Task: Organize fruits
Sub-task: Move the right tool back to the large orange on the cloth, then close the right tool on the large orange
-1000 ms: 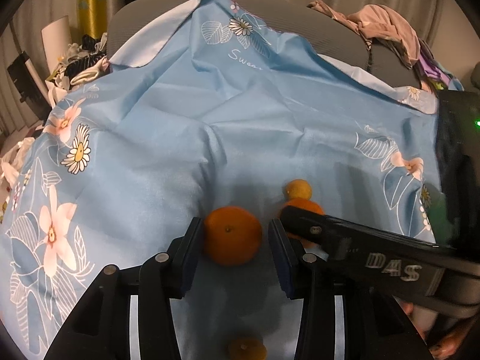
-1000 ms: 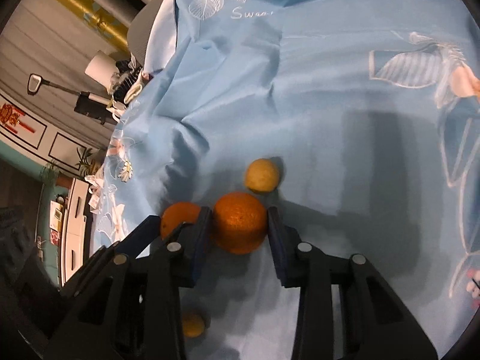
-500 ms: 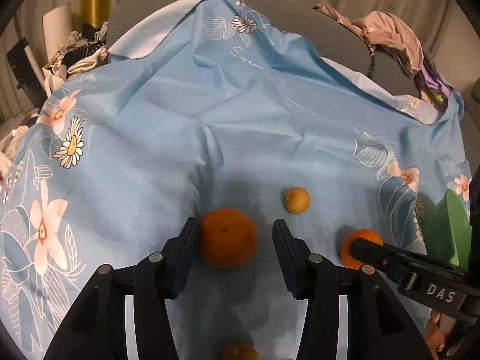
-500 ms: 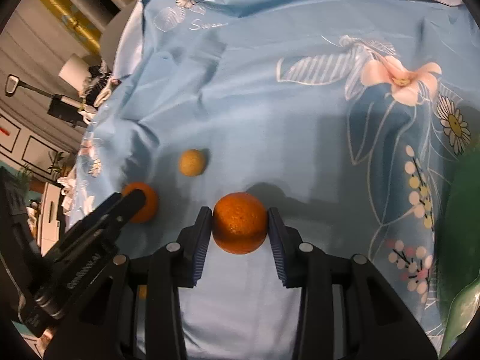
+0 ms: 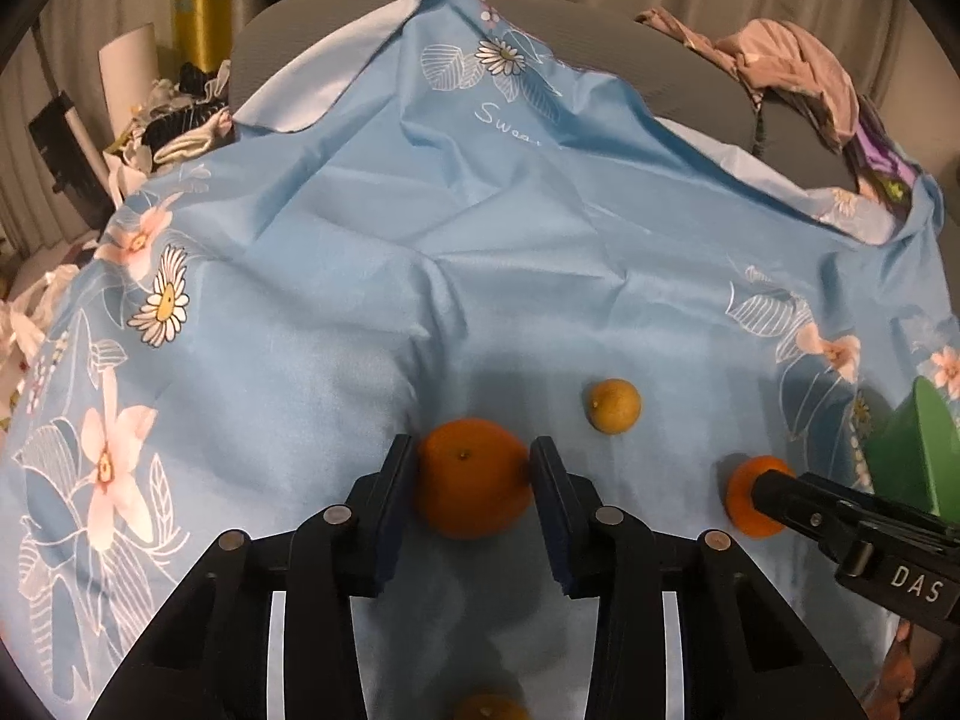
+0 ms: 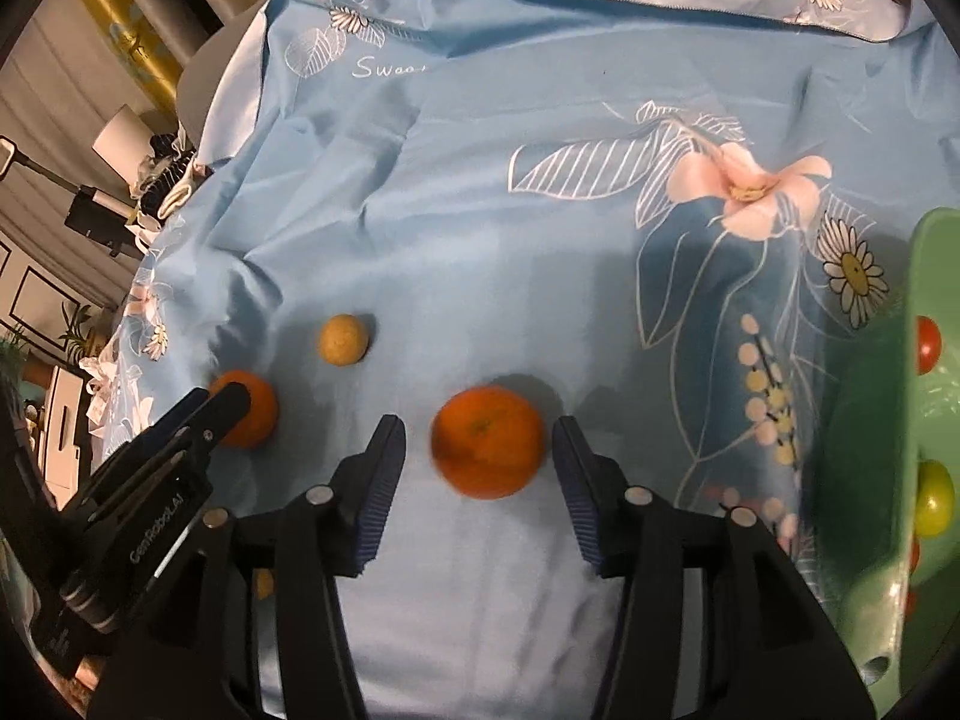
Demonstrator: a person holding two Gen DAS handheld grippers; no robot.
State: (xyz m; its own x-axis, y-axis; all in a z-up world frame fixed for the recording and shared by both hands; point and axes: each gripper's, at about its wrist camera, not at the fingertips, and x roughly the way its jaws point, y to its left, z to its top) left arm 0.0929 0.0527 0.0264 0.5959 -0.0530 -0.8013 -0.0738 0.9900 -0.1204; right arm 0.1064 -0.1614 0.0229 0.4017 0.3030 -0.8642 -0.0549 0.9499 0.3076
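My left gripper point(image 5: 473, 483) is shut on an orange point(image 5: 474, 477) that rests on the blue floral cloth point(image 5: 420, 240); this orange also shows in the right wrist view point(image 6: 252, 408). My right gripper point(image 6: 477, 462) is open, with a second orange point(image 6: 487, 450) lying loose on the cloth between its fingers, touching neither; it shows in the left wrist view point(image 5: 750, 495). A small yellow fruit point(image 5: 613, 405) lies between the two oranges, also in the right wrist view point(image 6: 343, 339). A green bowl point(image 6: 888, 420) at the right holds small red and yellow-green fruits.
Another small orange fruit point(image 5: 489, 708) lies close under my left gripper. The cloth covers a grey chair back point(image 5: 300, 18). Clothes point(image 5: 792, 60) are piled at the back right and clutter point(image 5: 174, 120) at the back left. The green bowl's edge point(image 5: 918, 450) shows at the right.
My right gripper carried its orange to the right toward the green bowl, then opened and let it go onto the cloth. My left gripper closed onto its orange.
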